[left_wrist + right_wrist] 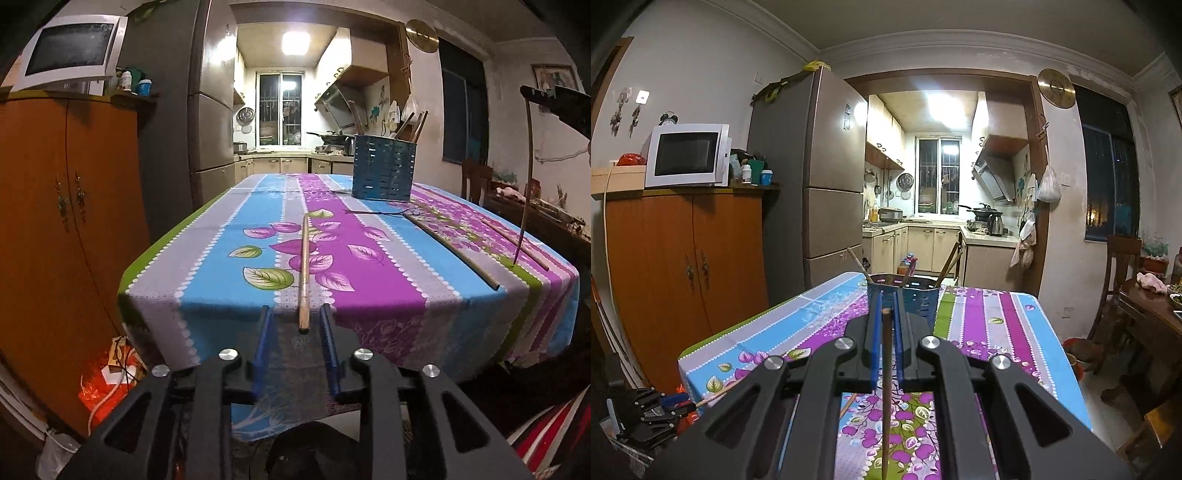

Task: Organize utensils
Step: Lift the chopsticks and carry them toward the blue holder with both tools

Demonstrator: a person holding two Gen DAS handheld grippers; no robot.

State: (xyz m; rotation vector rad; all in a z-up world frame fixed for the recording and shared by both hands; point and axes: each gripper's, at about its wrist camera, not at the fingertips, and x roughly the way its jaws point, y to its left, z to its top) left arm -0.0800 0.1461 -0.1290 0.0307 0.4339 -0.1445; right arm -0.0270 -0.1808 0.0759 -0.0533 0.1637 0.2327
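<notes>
Left edge of the left wrist view: an orange wooden cabinet (62,221) is standing with a white microwave (70,51) sitting on top, a tall grey fridge (184,103) rising beside it. The table (221,280) with its striped floral cloth is filling the middle.

The left gripper (294,312) is hovering at the near table edge, its blue fingers (263,347) standing apart. One chopstick (304,273) is lying on the cloth between them, its near end poking past the edge, untouched by either finger as far as can be told.

Further right and back, the blue slotted utensil holder (384,168) is standing upright on the cloth, several sticks leaning out of its top. Right of it, a second chopstick (452,249) and a third chopstick (515,240) are lying flat near the right edge.

At the far right, the right gripper (532,98) is holding a fourth chopstick (526,184) nearly upright, its tip touching the cloth. In the right wrist view this gripper (887,295) is clamping that stick (885,387) between close-set fingers, the holder (919,299) sitting just beyond the fingertips
</notes>
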